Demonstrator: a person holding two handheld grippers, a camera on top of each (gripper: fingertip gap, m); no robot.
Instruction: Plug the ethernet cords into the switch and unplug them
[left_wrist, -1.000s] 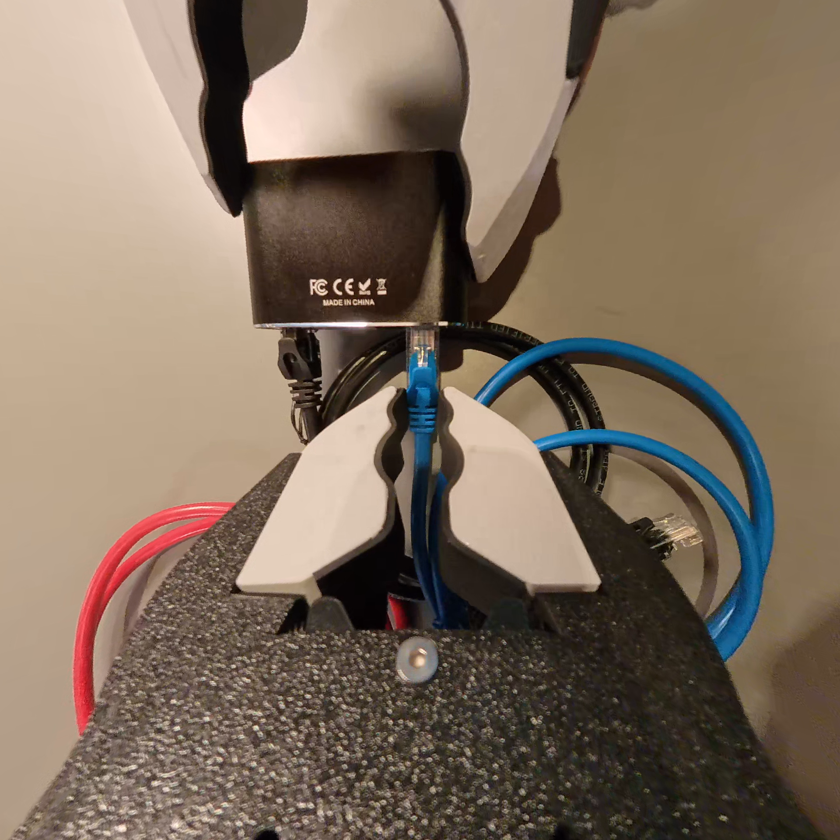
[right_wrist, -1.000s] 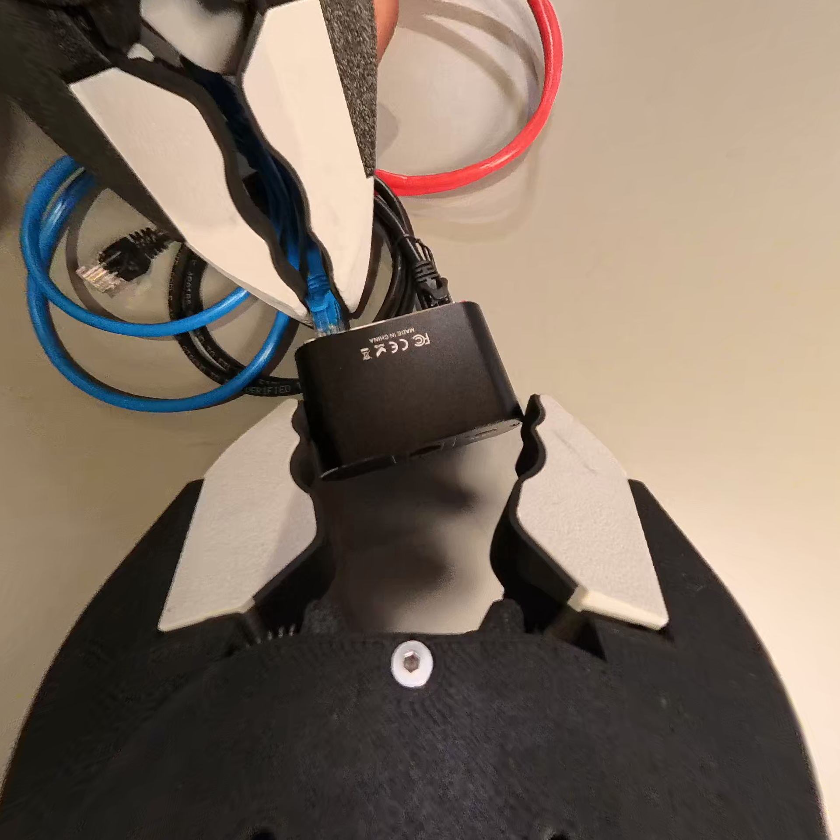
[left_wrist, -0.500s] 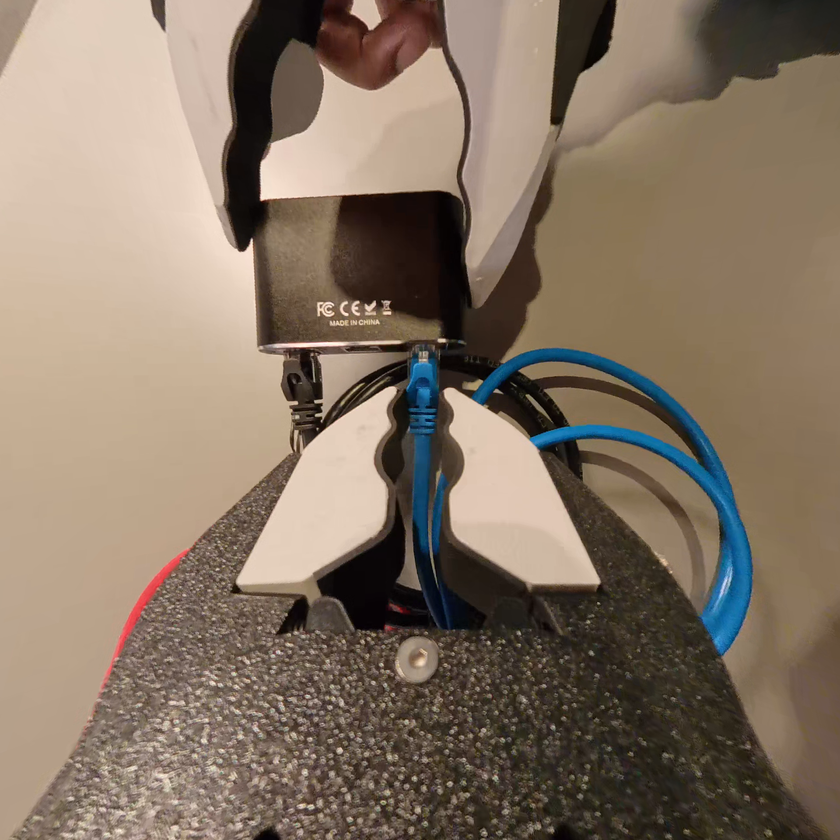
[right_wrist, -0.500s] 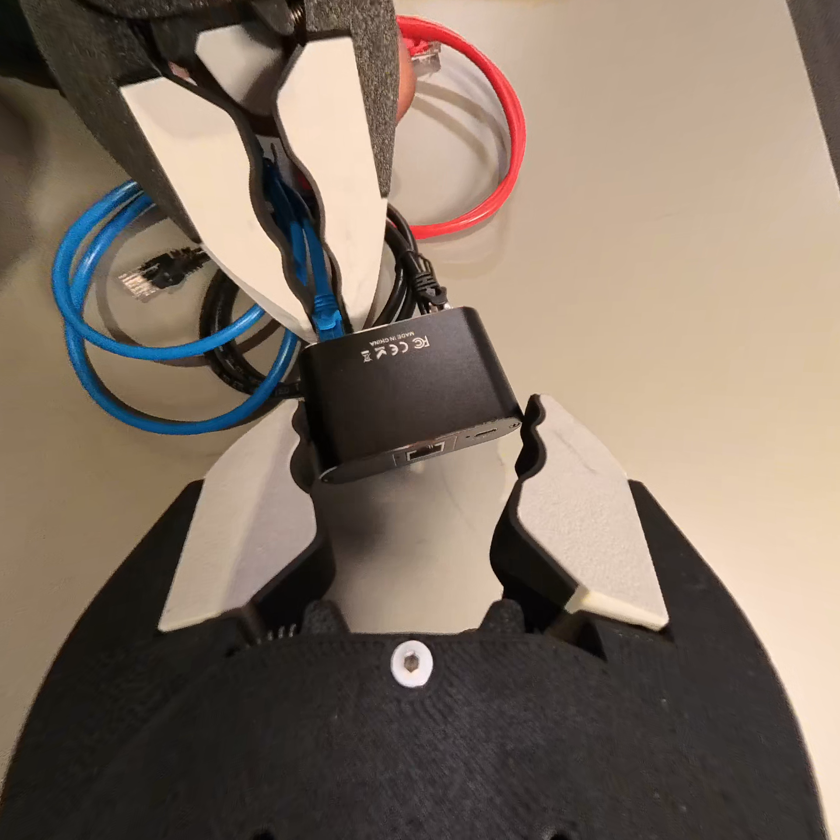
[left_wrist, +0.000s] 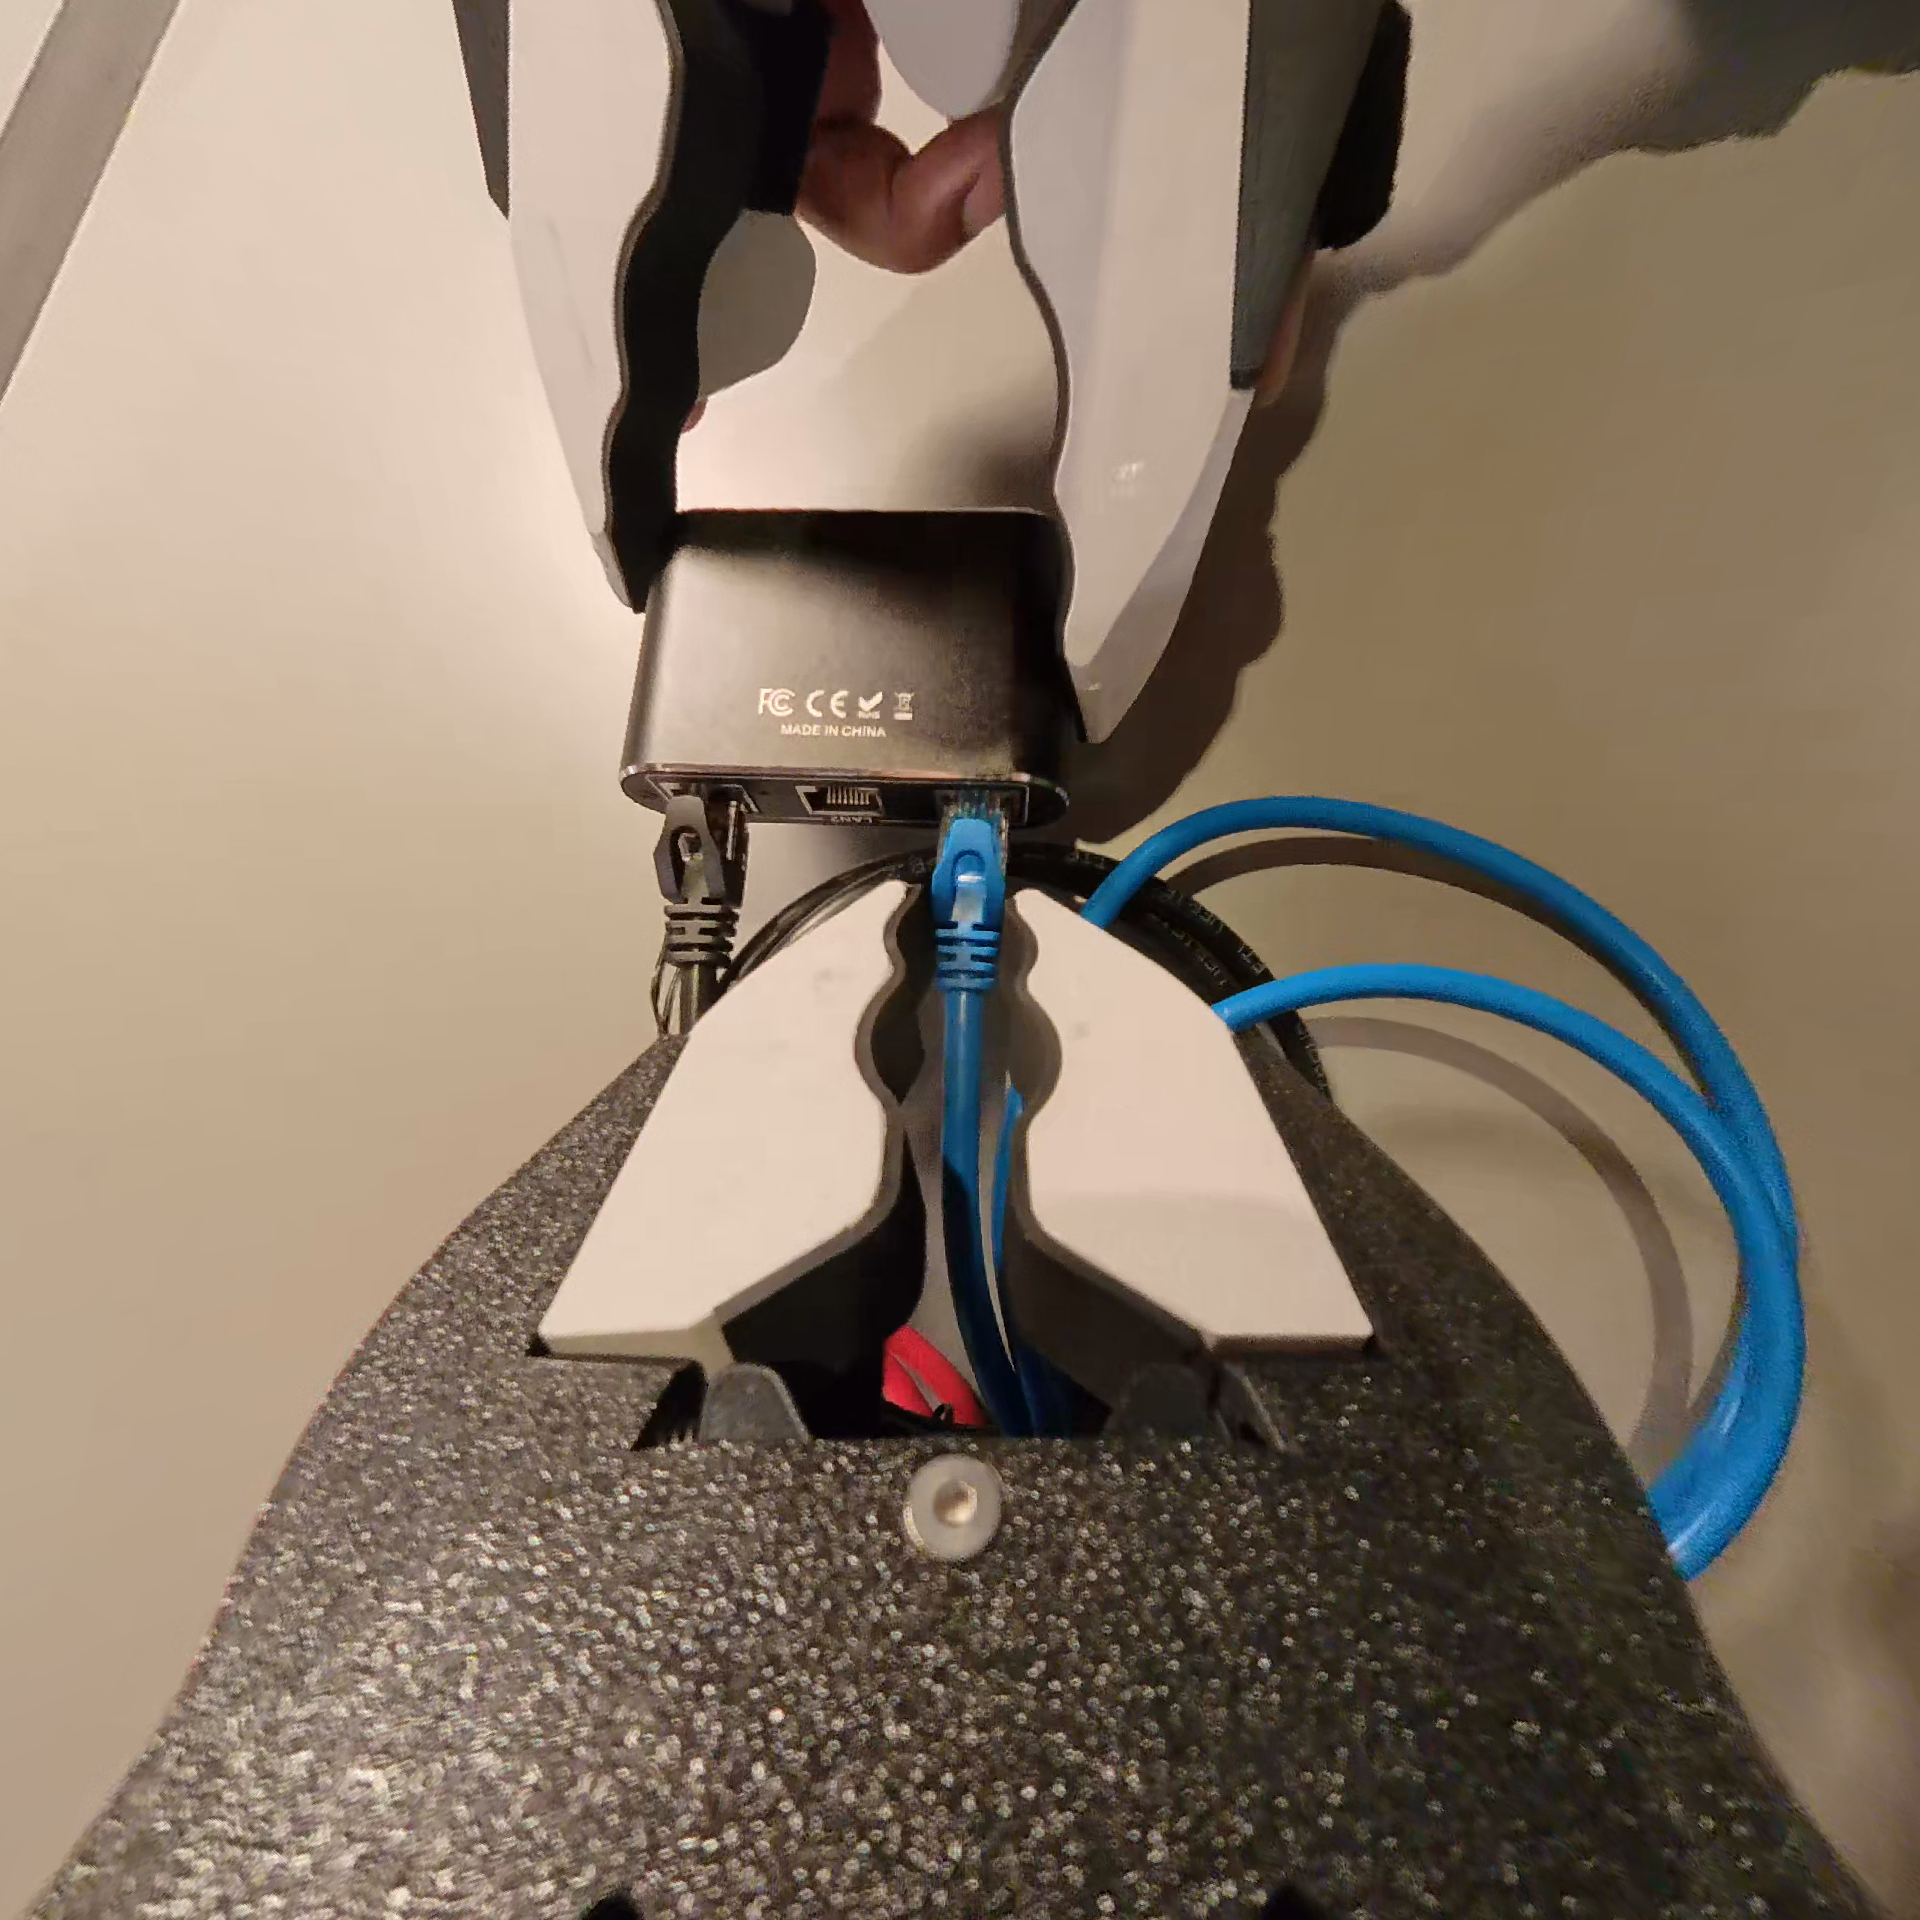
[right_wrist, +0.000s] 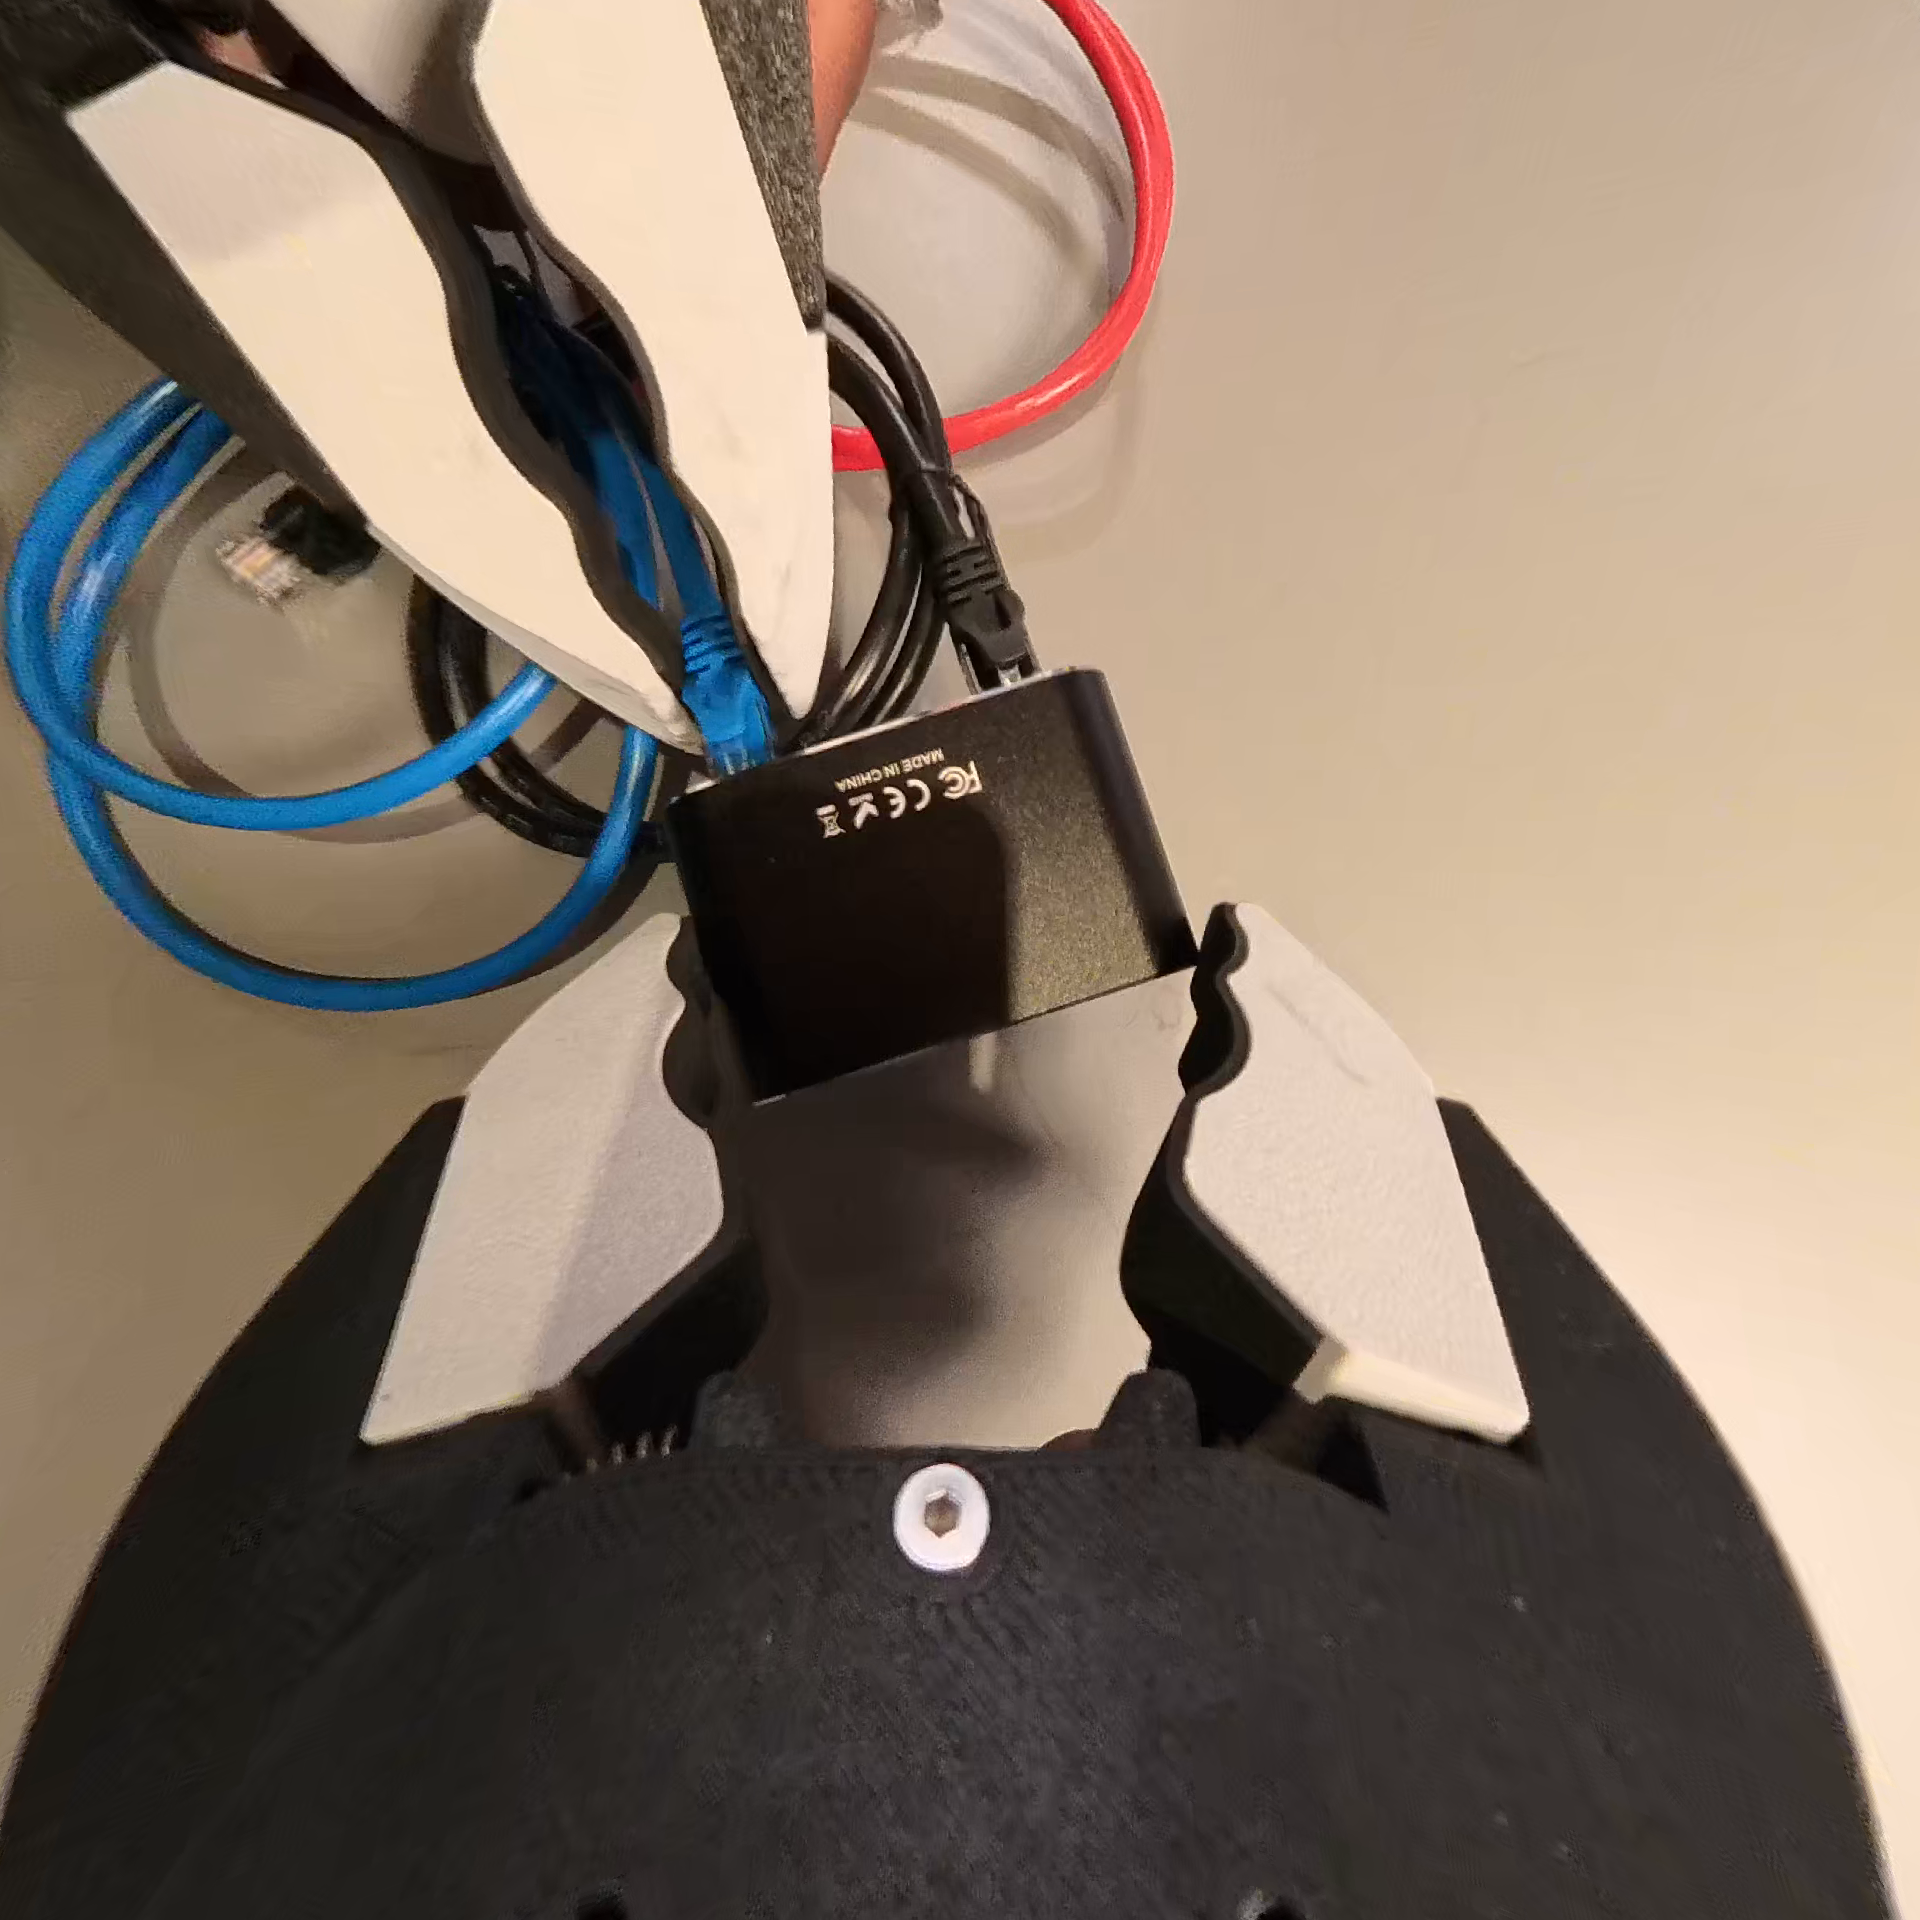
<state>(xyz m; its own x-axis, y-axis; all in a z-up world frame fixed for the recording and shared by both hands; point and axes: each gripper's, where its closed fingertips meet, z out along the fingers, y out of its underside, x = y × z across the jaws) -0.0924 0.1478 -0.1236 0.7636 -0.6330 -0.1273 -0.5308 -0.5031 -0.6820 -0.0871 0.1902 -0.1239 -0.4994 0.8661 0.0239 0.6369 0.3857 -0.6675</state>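
A small black switch (right_wrist: 914, 904) is held above the beige table between my right gripper's (right_wrist: 951, 935) two fingers, which are shut on its sides. My left gripper (left_wrist: 961, 904) is shut on the boot of the blue cord's plug (left_wrist: 966, 883). The plug's clear tip sits in the switch's right port. A black cord's plug (left_wrist: 694, 873) is in the left port, and the middle port (left_wrist: 842, 800) is empty. The right gripper's fingers (left_wrist: 1143, 468) come down from the top of the left wrist view. The left gripper's fingers (right_wrist: 707, 343) show at the top left of the right wrist view.
The blue cord (right_wrist: 270, 810) lies coiled on the table with the coiled black cord (right_wrist: 488, 769), whose loose clear plug (right_wrist: 260, 566) lies inside the loops. A red cord (right_wrist: 1127, 260) loops behind. A hand (left_wrist: 904, 197) shows behind the right gripper. The tips of one gripper are about 5 centimetres away from the tips of the other.
The switch has tipped, so its port face now shows in the left wrist view and its other end face no longer shows in the right. Both grippers keep their holds.
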